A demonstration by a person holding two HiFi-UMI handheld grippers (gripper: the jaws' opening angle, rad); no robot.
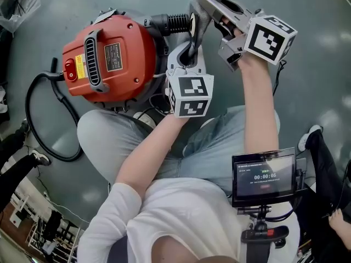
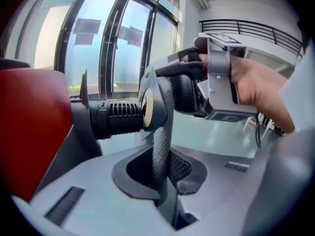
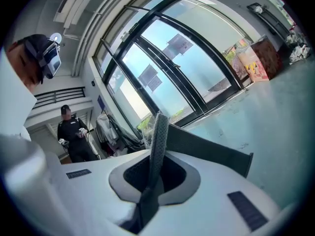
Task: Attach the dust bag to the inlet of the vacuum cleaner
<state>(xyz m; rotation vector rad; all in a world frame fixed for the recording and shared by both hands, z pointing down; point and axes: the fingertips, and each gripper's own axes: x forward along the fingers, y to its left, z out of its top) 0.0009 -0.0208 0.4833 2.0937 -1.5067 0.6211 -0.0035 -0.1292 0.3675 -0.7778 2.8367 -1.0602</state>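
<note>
The red vacuum cleaner (image 1: 109,56) lies on the floor, its black ribbed inlet (image 1: 173,22) pointing right. The grey dust bag (image 1: 204,7) hangs by the inlet, between both grippers. My left gripper (image 1: 191,56) is shut on the bag's collar edge (image 2: 160,132). The collar's pale ring (image 2: 146,109) sits at the mouth of the inlet (image 2: 115,118). My right gripper (image 1: 211,7) is shut on the bag's fabric (image 3: 156,141), a little beyond the collar. Its body (image 2: 221,90) shows close behind the collar in the left gripper view.
A black hose (image 1: 44,130) loops on the floor left of the vacuum. The person's jeans-clad legs (image 1: 219,141) are just below the grippers, and a small screen (image 1: 264,177) hangs at the chest. Another person (image 3: 74,132) stands far off by the windows.
</note>
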